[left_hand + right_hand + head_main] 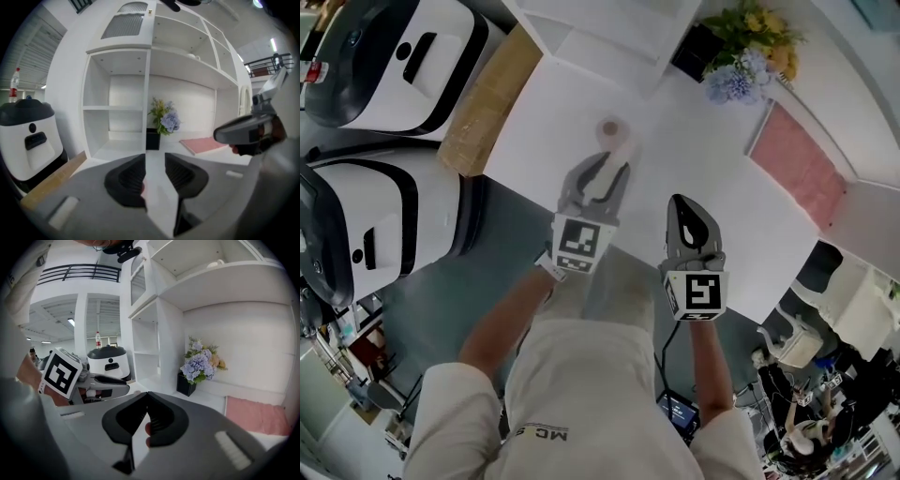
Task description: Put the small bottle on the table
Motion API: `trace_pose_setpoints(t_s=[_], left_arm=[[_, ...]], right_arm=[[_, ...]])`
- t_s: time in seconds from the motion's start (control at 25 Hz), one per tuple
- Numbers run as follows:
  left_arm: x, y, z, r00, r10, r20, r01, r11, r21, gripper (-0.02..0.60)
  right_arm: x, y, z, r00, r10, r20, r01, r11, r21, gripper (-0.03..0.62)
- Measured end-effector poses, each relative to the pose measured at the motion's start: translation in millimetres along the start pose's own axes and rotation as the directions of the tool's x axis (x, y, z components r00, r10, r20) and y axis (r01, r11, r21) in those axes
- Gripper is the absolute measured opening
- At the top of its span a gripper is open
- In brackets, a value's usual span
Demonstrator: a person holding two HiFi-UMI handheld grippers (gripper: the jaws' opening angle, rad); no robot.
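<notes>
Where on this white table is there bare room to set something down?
Bare: the strip between the brown plank at the left edge of the white table and the small white bottle, and the wider stretch from that bottle to the flat pink mat. Crowded: the far right corner, where the black pot of flowers stands beside the mat.

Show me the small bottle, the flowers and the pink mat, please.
small bottle [610,129], head view, its round top.
flowers [198,363], right gripper view, the blue blooms.
pink mat [797,165], head view, its middle.
</notes>
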State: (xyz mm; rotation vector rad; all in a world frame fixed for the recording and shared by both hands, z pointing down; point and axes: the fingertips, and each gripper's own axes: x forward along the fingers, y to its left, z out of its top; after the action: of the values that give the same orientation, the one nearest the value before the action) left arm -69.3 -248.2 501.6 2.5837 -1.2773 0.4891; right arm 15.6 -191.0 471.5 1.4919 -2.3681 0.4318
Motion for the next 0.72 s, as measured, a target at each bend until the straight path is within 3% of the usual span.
trace_pose_setpoints(t_s=[0.32,0.72], left_arm=[[-62,-17,41,0.999,0.051,0.018,-0.050,0.998,-0.027,0.002],[-123,-44,79,1.000,0.023,0.013,-0.022,0.998,-0.051,0.000]], right_arm=[[-37,8,32,0.999,-0.032,0.025,0.032,0.999,-0.011,0.000],[-98,28,76,0.995,-0.057,0.086,0.062,0.997,-0.054,0.000]])
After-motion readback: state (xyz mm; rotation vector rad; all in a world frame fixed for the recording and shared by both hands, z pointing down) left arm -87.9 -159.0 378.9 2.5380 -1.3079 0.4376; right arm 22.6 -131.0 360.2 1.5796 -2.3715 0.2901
